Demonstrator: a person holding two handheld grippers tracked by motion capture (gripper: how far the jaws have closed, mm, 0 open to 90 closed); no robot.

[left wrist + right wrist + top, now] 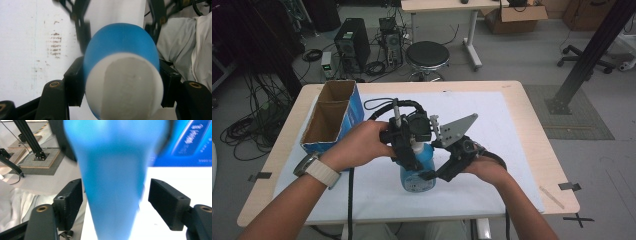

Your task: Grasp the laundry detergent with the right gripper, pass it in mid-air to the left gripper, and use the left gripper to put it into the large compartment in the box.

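High view: blue spray bottle (417,172) upright on white mat (512,150), near front middle of surface (532,105), between both hands

Left tongs (409,150): clamped on bottle's upper part from above, pads pressed against both flanks in left gripper view (122,75); likely steadying bottle upright

Right tongs (434,175): brought in low from the right; in right gripper view, bottle (110,195) between spread jaws, right pad clearly apart, left side close, no pinch; probably releasing or re-gripping

Blue cardboard box (334,117): open-topped, two compartments, near left edge, just beside left hand (362,145)

Open room: bare mat right and behind bottle; front edge close, little margin toward person
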